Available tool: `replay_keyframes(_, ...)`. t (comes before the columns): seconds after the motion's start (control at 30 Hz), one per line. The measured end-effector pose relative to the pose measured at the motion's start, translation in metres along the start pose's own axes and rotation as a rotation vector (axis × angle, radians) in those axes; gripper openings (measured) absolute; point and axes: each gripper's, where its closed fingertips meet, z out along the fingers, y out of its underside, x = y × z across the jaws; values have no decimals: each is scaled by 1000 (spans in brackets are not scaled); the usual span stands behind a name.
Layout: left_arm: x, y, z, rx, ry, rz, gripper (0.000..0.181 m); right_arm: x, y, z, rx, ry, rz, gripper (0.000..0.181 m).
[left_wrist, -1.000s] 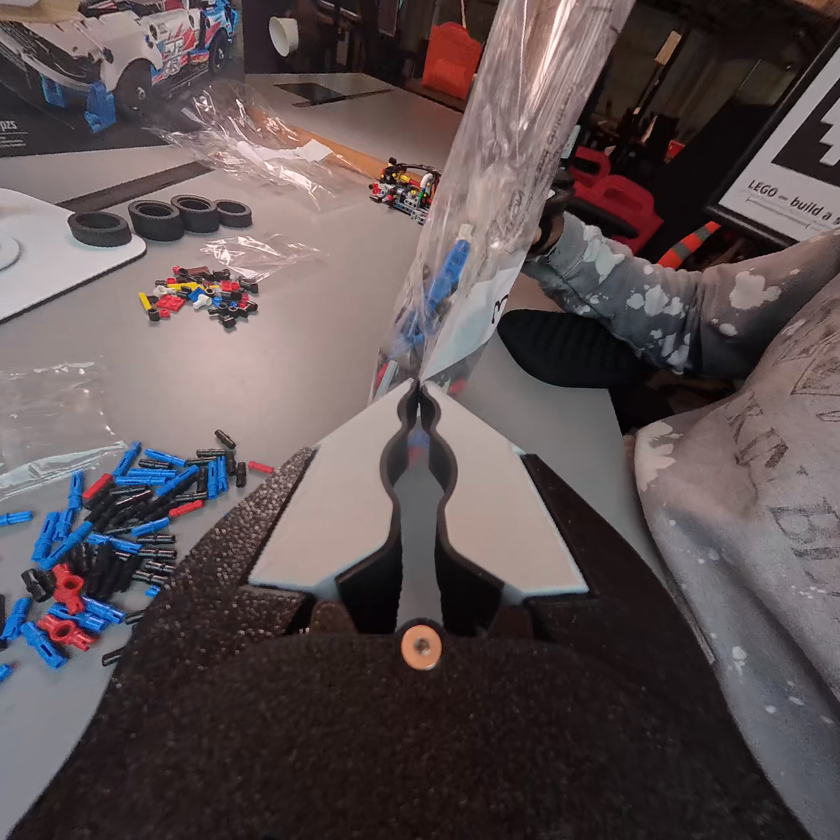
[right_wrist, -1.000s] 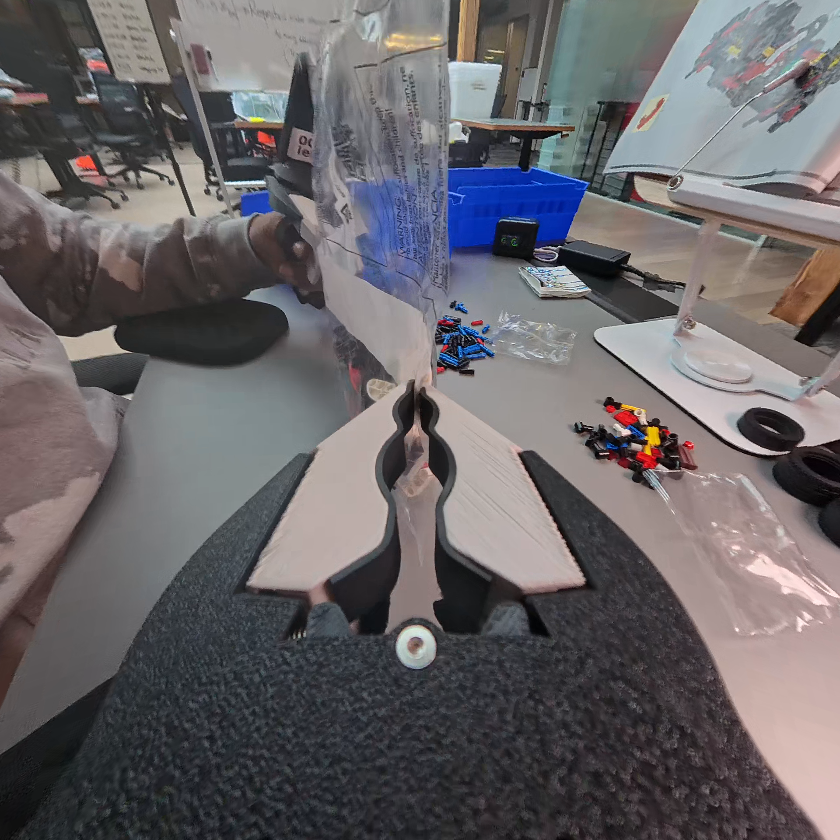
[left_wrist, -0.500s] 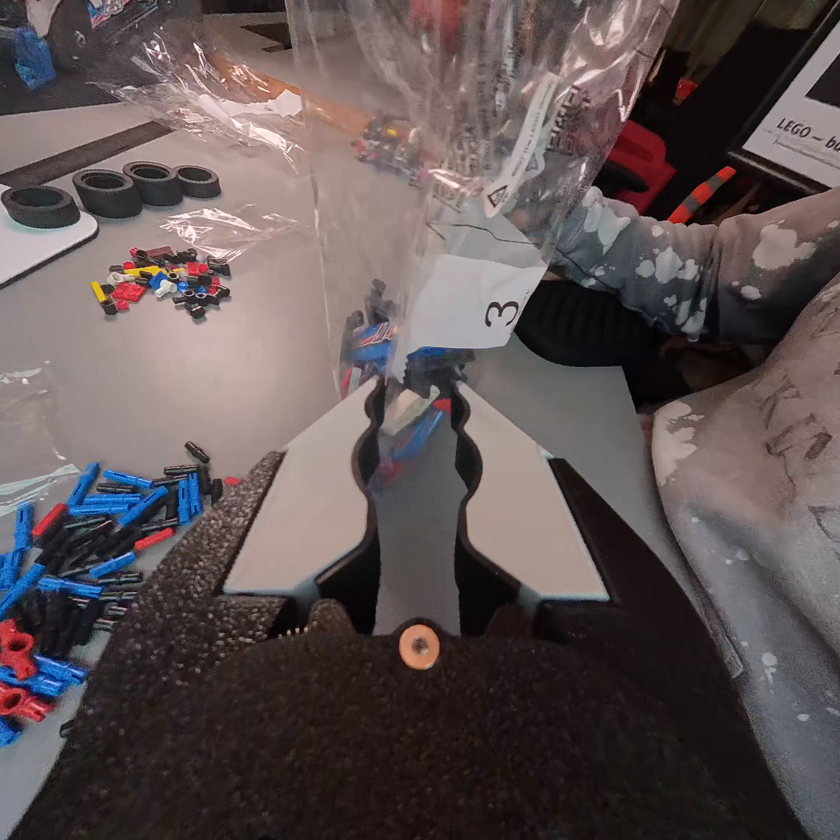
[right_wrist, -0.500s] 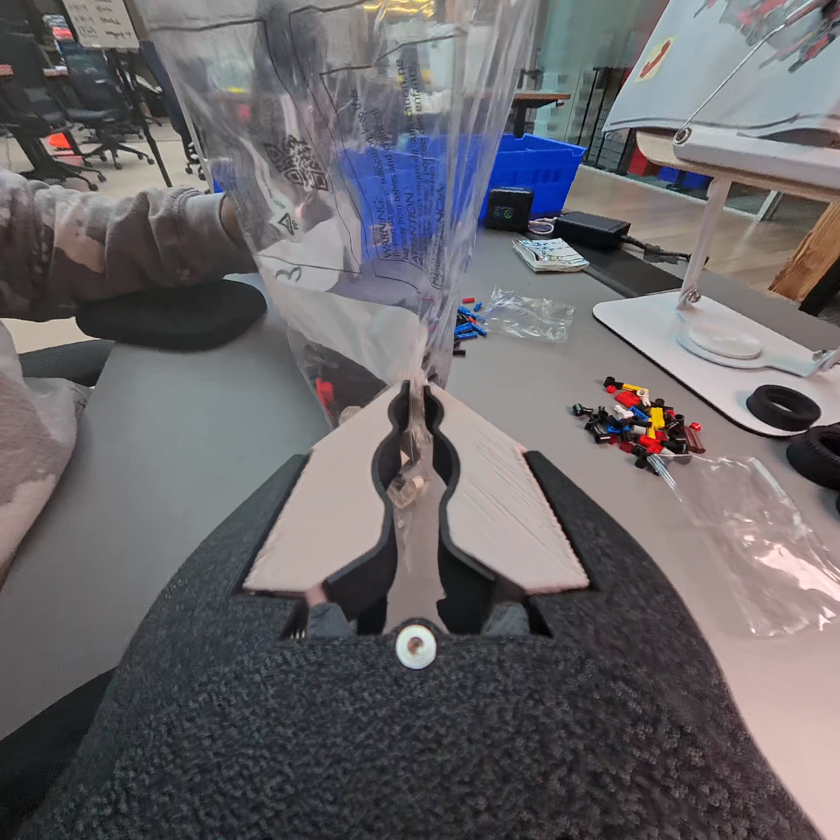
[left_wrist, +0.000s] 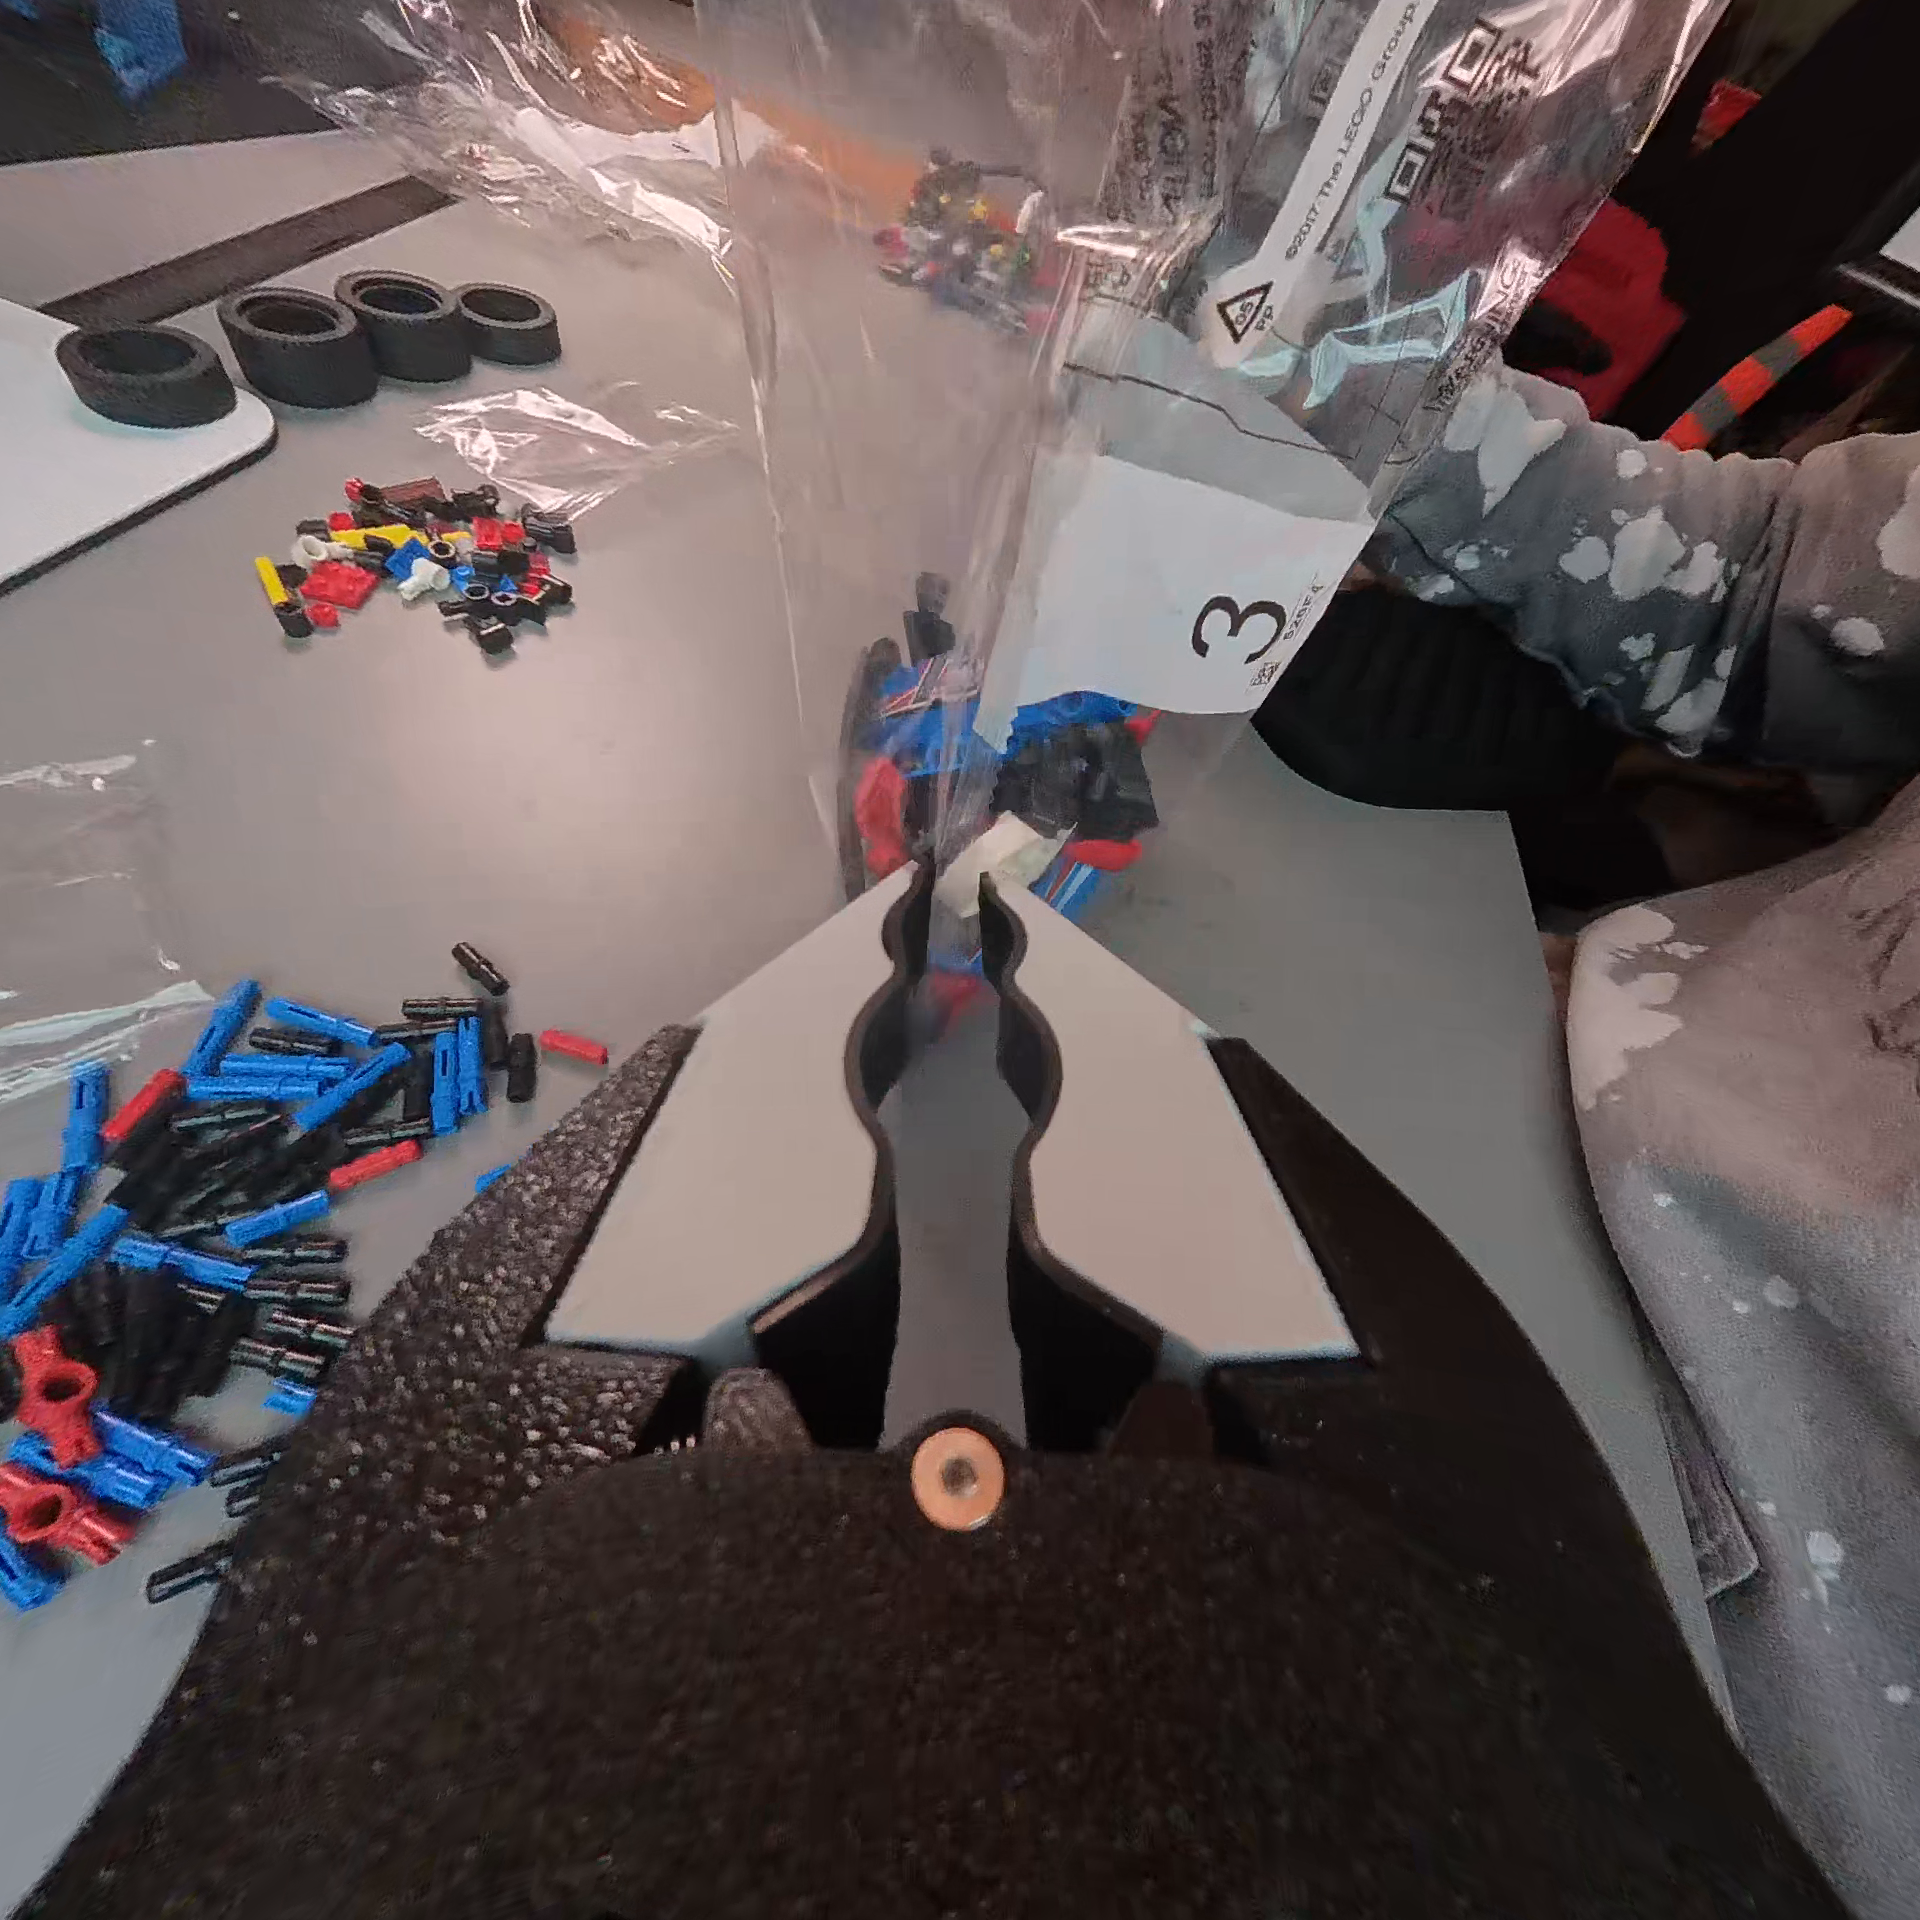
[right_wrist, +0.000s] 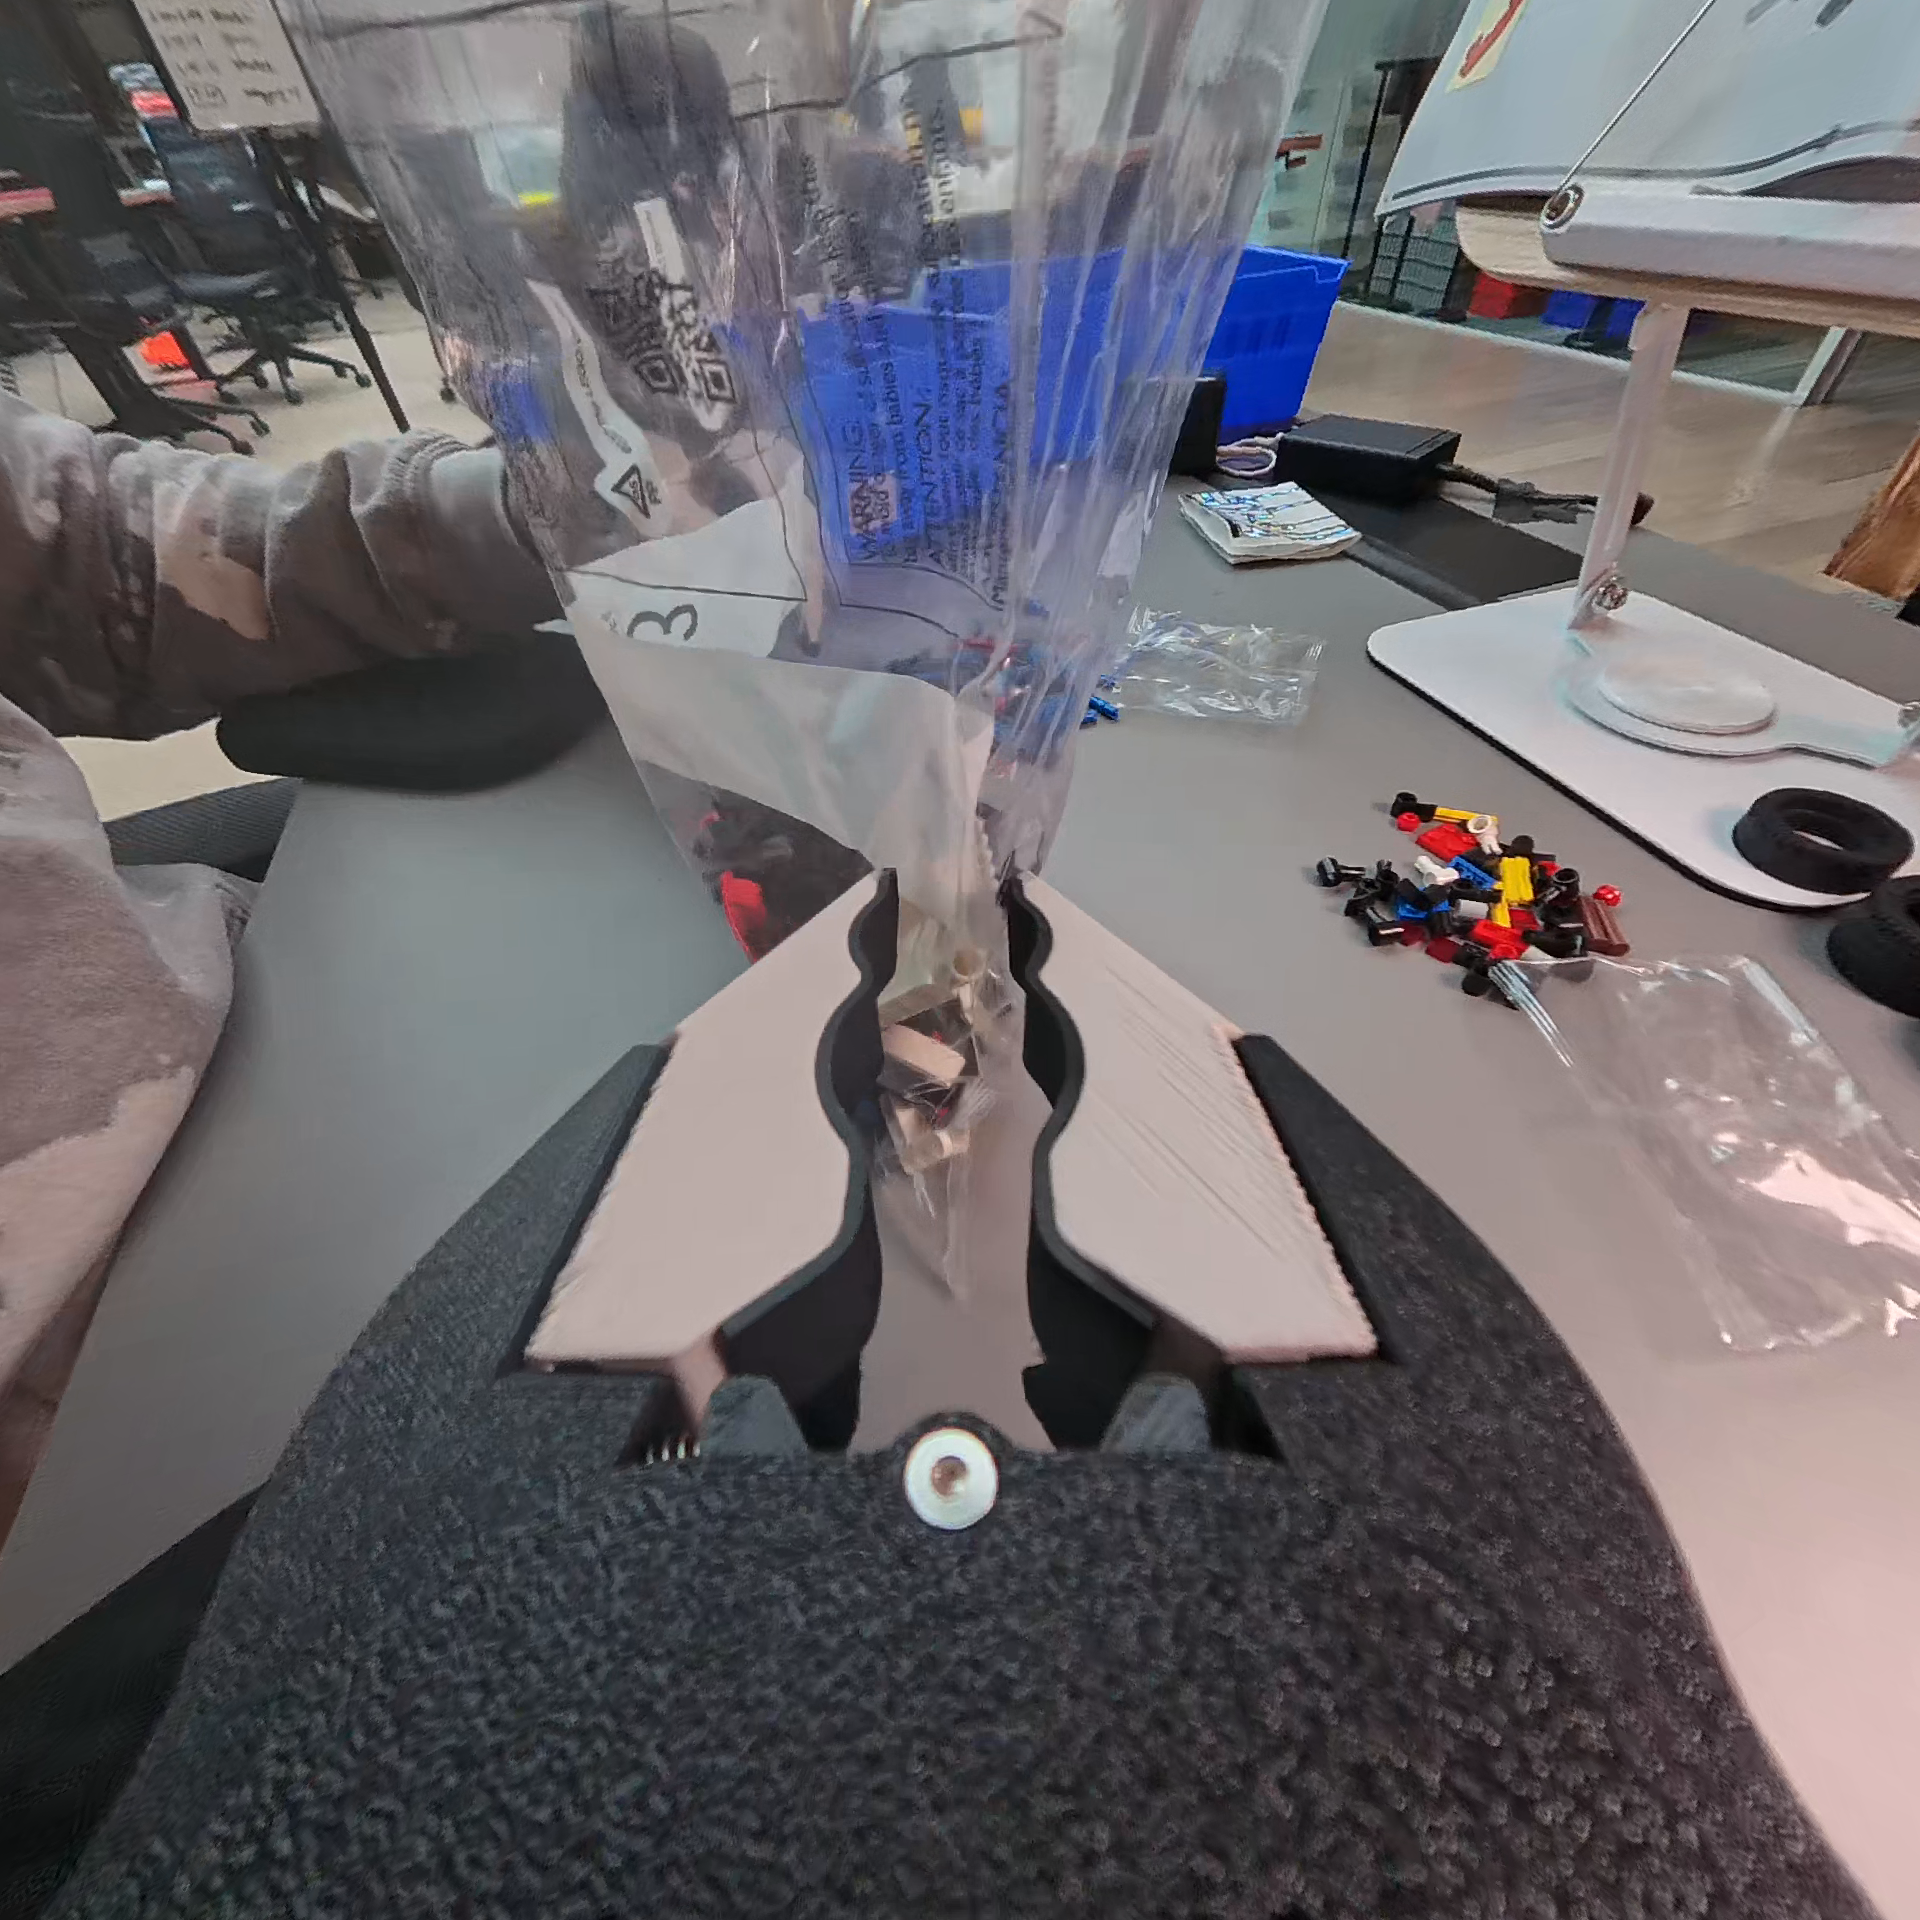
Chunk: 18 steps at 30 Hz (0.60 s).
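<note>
A clear plastic bag (left_wrist: 1164, 343) with a white label holds red, blue, black and white building bricks and stands up between my two grippers. My left gripper (left_wrist: 954, 883) is shut on the bag's lower edge, pinching film and a white piece. The bricks (left_wrist: 997, 758) bunch just beyond its tips. My right gripper (right_wrist: 951, 883) has its jaws a little apart. A bag corner with pale bricks (right_wrist: 935, 1049) hangs loosely between its fingers. The bag (right_wrist: 831, 416) rises in front of it. A person's sleeve (right_wrist: 260, 561) reaches behind the bag.
On the grey table: a pile of blue, black and red pins (left_wrist: 208, 1164), a small mixed brick pile (left_wrist: 416, 561) (right_wrist: 1465, 894), several black tyres (left_wrist: 301, 348), empty clear bags (right_wrist: 1756, 1153), a white stand base (right_wrist: 1662, 717), a blue bin (right_wrist: 1268, 322) and a black armrest (right_wrist: 405, 717). There is about 15 cm between the tips of the two grippers. The black armrest (right_wrist: 405, 717) lies some 20 cm from my left tips, 35 cm from my right tips.
My left gripper opened, moved closer to the bricks and shut again on the bag's lower edge. My right gripper's jaws have parted and the bag corner has slid deeper between them.
</note>
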Motion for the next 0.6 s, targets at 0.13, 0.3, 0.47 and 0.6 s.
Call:
replay_keyframes(0.13, -3, -1, 4, 1, -10, 15, 3, 5, 12, -3, -39, -23, 7, 9)
replay_keyframes(0.3, -9, -16, 2, 27, -41, 5, 0, 16, -3, -2, -32, -14, 14, 8)
replay_keyframes(0.47, -60, -83, -19, 145, -175, -57, 0, 68, -63, 10, -29, 74, 36, 8)
replay_keyframes(0.6, -136, -134, -37, 282, -283, -192, 0, 128, -108, 41, -55, 143, 46, 8)
